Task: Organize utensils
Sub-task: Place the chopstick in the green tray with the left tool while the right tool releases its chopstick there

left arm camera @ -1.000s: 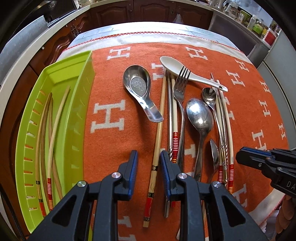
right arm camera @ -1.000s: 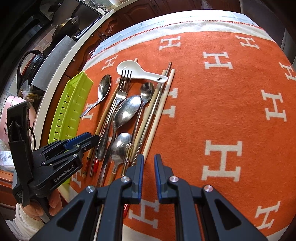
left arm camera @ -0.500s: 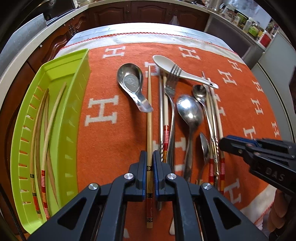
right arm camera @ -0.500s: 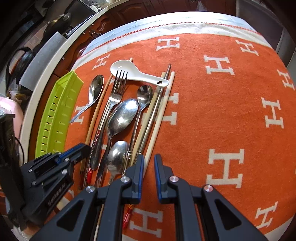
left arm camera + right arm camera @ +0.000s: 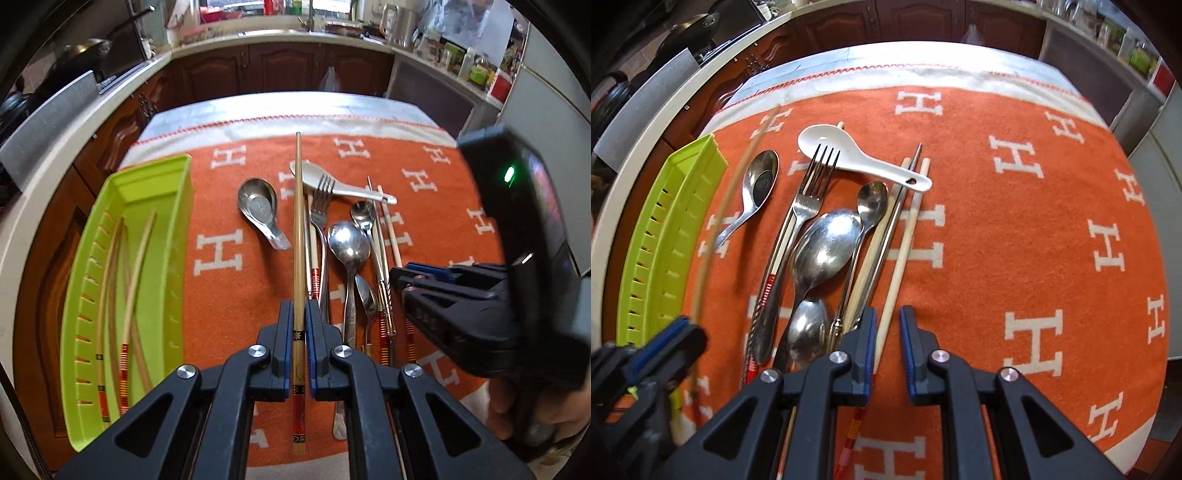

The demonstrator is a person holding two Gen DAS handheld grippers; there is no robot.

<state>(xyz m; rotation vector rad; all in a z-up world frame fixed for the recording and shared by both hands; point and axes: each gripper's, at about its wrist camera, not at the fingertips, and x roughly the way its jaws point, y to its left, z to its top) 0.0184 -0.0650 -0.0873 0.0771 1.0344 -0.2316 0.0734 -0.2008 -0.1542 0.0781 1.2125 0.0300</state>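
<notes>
My left gripper (image 5: 298, 325) is shut on a wooden chopstick (image 5: 297, 236) with a red end and holds it lifted above the orange cloth. That chopstick shows blurred at the left of the right wrist view (image 5: 716, 229). My right gripper (image 5: 887, 332) is open, low over a pale chopstick (image 5: 905, 243) that runs between its fingers. Spoons (image 5: 827, 247), a fork (image 5: 809, 192), a white ceramic spoon (image 5: 857, 157) and more chopsticks lie in a bunch on the cloth. A green tray (image 5: 147, 184) at the left holds several chopsticks (image 5: 129, 288).
The orange cloth with white H marks (image 5: 1034, 221) covers the table. A steel soup spoon (image 5: 260, 210) lies between tray and bunch. Dark kitchen cabinets (image 5: 288, 66) and a counter stand behind the table.
My left gripper closed on the chopstick and lifted it off the cloth. My right gripper moved forward over the pale chopstick and opened wider.
</notes>
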